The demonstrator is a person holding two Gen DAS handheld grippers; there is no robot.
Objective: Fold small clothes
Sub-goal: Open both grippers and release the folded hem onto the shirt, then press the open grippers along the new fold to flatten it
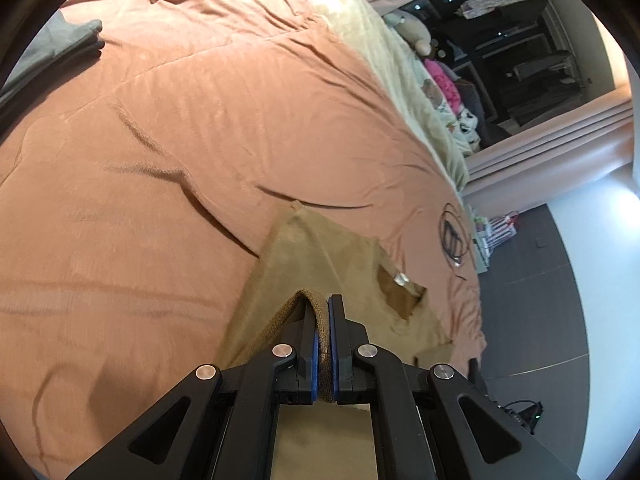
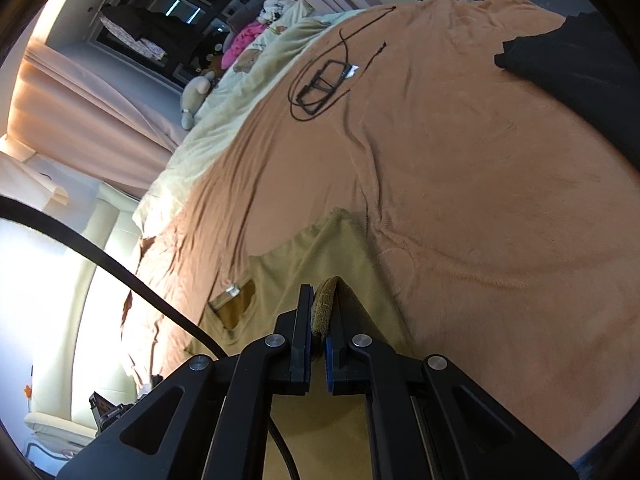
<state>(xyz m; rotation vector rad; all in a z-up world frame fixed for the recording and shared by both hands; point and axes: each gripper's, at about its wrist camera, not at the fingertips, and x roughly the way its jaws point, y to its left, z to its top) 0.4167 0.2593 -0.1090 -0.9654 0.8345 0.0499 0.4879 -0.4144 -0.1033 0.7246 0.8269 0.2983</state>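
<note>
Tan garment (image 1: 320,248) (no legible label) clamped by left hand-held gripper (image 1: 320,312), right hand-held gripper (image 2: 324,300).

A bed is seen covered by a wrinkled orange-brown blanket (image 1: 192,128), taken here as the landmark. A tan garment (image 1: 320,264) is spread on the blanket at its near part. A coiled black cable (image 2: 324,80) is laid on the blanket beyond the garment. A folded grey cloth (image 1: 60,48) is placed at one far edge, and a dark garment (image 2: 568,60) at another. A pale green sheet (image 1: 372,48) is exposed past the blanket's far border.
</note>
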